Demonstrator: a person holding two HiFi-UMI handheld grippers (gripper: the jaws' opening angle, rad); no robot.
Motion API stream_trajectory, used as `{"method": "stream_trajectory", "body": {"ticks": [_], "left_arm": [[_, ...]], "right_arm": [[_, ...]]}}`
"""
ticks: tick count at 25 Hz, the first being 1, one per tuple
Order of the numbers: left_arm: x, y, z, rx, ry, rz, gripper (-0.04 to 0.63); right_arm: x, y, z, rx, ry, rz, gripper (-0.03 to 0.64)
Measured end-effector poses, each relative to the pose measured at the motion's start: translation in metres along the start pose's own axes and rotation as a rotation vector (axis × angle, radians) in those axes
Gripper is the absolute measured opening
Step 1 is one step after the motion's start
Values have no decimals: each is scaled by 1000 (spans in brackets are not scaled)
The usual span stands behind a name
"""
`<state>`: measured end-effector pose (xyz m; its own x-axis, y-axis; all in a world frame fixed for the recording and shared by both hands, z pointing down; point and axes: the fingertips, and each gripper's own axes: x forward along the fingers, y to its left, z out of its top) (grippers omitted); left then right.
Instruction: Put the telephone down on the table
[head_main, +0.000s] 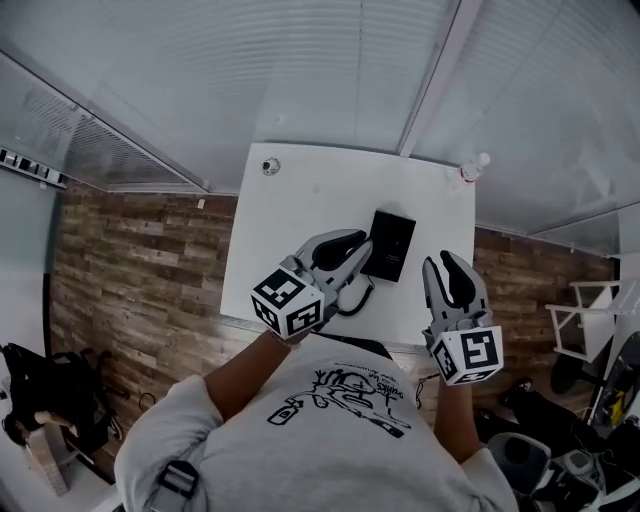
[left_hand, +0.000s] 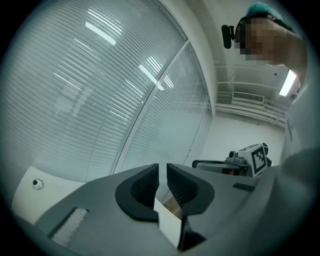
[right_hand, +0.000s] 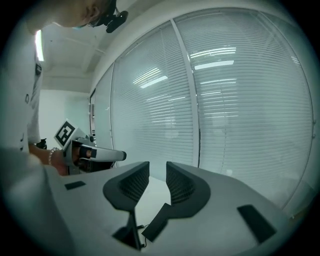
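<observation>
The black telephone (head_main: 392, 243) lies flat on the white table (head_main: 300, 200), its coiled cord (head_main: 355, 298) trailing toward the near edge. My left gripper (head_main: 363, 245) hangs above the table just left of the phone, jaws shut with nothing between them (left_hand: 162, 172). My right gripper (head_main: 441, 263) is raised off the table's right front corner; its jaws (right_hand: 157, 172) stand a narrow gap apart and hold nothing. In the right gripper view the phone (right_hand: 155, 227) shows far below, under the jaws. Each gripper view also shows the other gripper (left_hand: 250, 159) (right_hand: 85, 150) level with it.
A small bottle (head_main: 472, 170) stands at the table's far right corner and a round fitting (head_main: 270, 166) at its far left. Glass walls with blinds (head_main: 330, 70) rise behind the table. A white frame (head_main: 580, 320) and bags (head_main: 40, 390) stand on the wood floor.
</observation>
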<state>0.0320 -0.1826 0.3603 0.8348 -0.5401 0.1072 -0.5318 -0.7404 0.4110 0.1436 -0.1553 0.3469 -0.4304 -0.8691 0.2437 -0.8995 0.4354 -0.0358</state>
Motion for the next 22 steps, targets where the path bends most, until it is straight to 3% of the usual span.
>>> {"method": "stream_trajectory", "body": {"ticks": [7, 22], "left_arm": [[19, -15, 30, 49, -27, -28, 49], [6, -50, 70, 172, -84, -46, 49]], "right_arm": [[5, -16, 26, -32, -7, 9, 92], [-14, 8, 65, -108, -62, 28, 83]]}}
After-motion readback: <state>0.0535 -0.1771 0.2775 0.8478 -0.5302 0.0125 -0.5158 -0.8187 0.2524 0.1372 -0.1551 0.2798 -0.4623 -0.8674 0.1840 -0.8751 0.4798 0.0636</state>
